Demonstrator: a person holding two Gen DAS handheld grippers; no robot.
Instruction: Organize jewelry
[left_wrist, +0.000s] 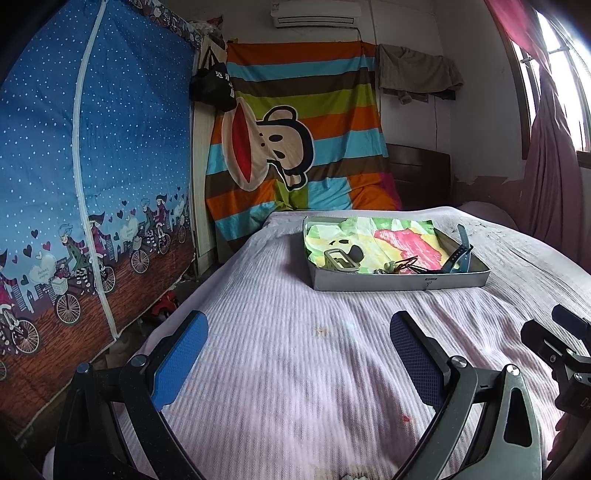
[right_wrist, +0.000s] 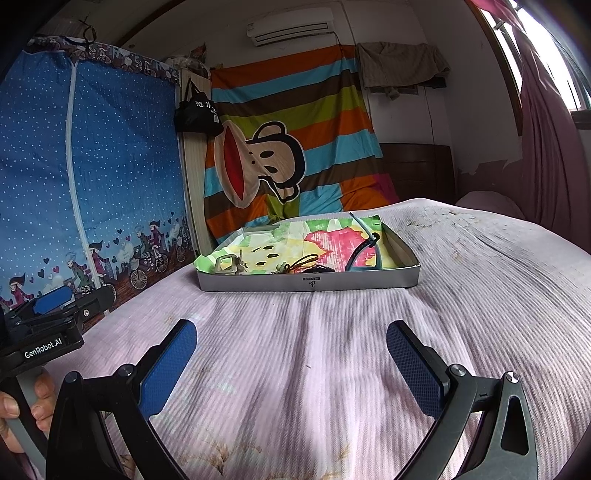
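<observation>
A shallow grey box tray (left_wrist: 402, 282) (right_wrist: 310, 284) lined with bright printed paper rests on the bed. Inside it lie a blue watch with a raised strap (left_wrist: 460, 254) (right_wrist: 364, 247), a beige buckle-like piece (left_wrist: 340, 260) (right_wrist: 225, 264) and a dark cord tangle (left_wrist: 404, 265) (right_wrist: 303, 264). My left gripper (left_wrist: 297, 332) hangs open over the bedspread, well short of the tray, nothing between its blue pads (left_wrist: 181, 358). My right gripper (right_wrist: 291, 338) is likewise open and empty, nearer the tray's front wall. Each gripper shows at the edge of the other's view.
The pink ribbed bedspread (left_wrist: 303, 369) (right_wrist: 480, 266) stretches around the tray. A blue fabric wardrobe (left_wrist: 92, 166) stands left of the bed, a striped cartoon sheet (left_wrist: 295, 129) hangs behind, and a pink curtain (left_wrist: 550, 166) hangs at the window on the right. A hand (right_wrist: 14, 413) holds the left tool.
</observation>
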